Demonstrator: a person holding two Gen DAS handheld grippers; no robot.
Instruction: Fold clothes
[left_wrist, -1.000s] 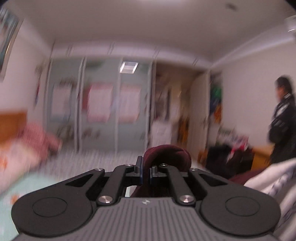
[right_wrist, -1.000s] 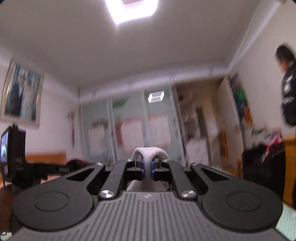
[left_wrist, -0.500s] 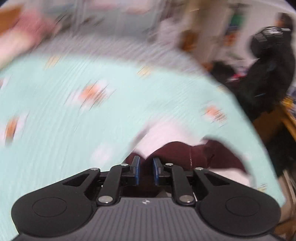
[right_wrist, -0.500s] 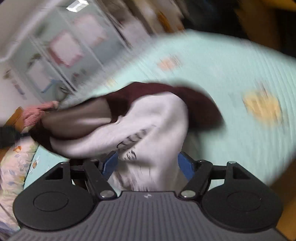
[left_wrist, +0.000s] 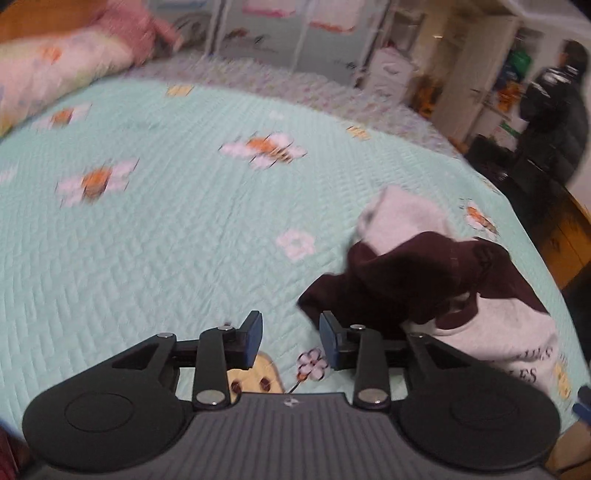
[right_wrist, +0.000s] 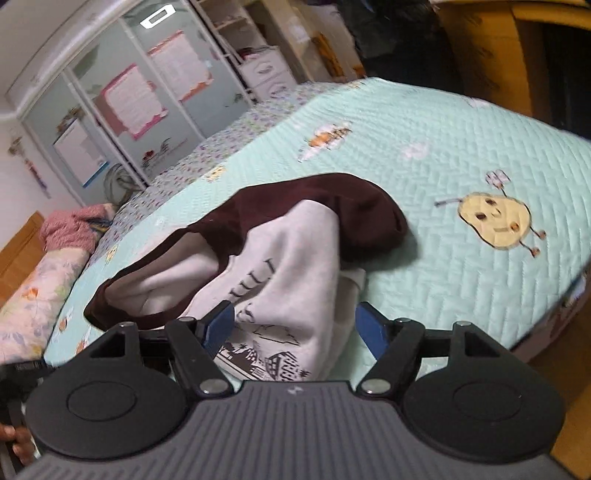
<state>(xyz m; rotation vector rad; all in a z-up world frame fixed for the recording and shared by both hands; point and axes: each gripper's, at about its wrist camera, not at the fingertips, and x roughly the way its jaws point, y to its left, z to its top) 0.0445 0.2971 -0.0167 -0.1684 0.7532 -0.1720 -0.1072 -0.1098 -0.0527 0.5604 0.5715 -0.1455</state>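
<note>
A maroon-and-white sweatshirt (right_wrist: 280, 258) lies in a crumpled heap on the bed (left_wrist: 166, 229), which is covered by a mint-green quilted bedspread printed with bees, flowers and a yellow pear figure (right_wrist: 495, 221). The garment is unfolded: a maroon sleeve (right_wrist: 351, 206) drapes over the white body, and black printed lettering and a building graphic show on the white front. In the left wrist view the same sweatshirt (left_wrist: 436, 284) sits to the right of the frame, near the bed's edge.

The left gripper (left_wrist: 291, 341) hovers low over the bedspread with its jaws opening; the gap is moderate and nothing lies between the blue pads (left_wrist: 253, 341). The maroon fabric sits just beside the right-hand pad, apart from it.

The right gripper (right_wrist: 295, 326) has its jaws set wide. The white front of the sweatshirt lies in the gap between the pads (right_wrist: 221, 326), but the pads do not press on it; whether the left pad touches the cloth cannot be told.

A floral pillow (left_wrist: 48, 81) and a pink knitted item (left_wrist: 136, 29) lie at the head of the bed. A wardrobe (right_wrist: 122, 99) with glazed sliding doors stands beyond. A person in a dark jacket (left_wrist: 554, 122) stands at the far right, blurred.
</note>
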